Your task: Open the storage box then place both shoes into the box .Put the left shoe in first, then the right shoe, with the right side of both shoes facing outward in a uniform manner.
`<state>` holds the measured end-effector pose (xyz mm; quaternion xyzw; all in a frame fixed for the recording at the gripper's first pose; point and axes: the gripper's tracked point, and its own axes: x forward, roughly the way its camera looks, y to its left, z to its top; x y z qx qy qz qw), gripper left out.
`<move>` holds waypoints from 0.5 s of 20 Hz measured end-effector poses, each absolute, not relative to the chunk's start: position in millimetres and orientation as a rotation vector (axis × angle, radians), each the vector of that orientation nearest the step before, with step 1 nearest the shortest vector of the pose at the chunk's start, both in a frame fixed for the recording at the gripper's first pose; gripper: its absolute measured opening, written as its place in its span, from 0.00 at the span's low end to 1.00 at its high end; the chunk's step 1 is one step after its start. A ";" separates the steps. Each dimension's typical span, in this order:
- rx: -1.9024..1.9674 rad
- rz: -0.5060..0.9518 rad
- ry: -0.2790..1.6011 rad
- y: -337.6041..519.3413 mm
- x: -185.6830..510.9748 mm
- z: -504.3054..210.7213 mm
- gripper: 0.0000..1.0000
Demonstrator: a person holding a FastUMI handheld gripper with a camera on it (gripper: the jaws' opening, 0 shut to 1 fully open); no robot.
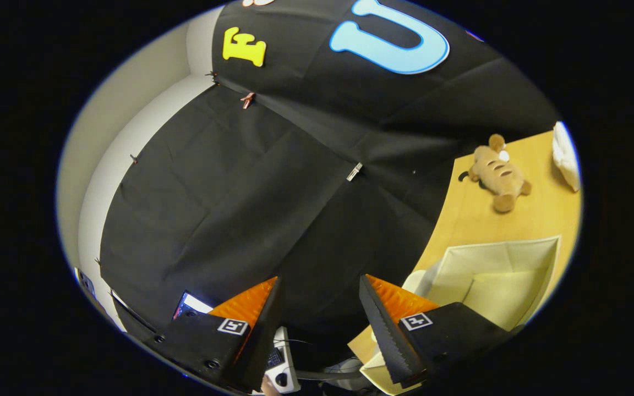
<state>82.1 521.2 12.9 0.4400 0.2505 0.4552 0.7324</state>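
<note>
My gripper (320, 308) is open, with nothing between its fingers, and it is tilted so that it points mostly at the black cloth wall. Off to the right of the right finger (388, 330) stands the storage box (493, 275), a cream fabric box with its top open and its pale inside showing. It rests on a light wooden table (537, 220). I see no shoe.
A tan plush toy (497, 173) lies on the table beyond the box. A white soft thing (566, 157) sits at the table's far side. Below the left finger there is a lit screen (190, 302) and a white device (283, 374).
</note>
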 end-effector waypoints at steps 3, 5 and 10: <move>0.881 0.934 0.494 472.2 75.6 10.3 0.91; 0.808 0.867 0.457 433.1 69.5 4.4 0.96; 0.655 0.656 0.452 329.3 51.6 -32.0 0.96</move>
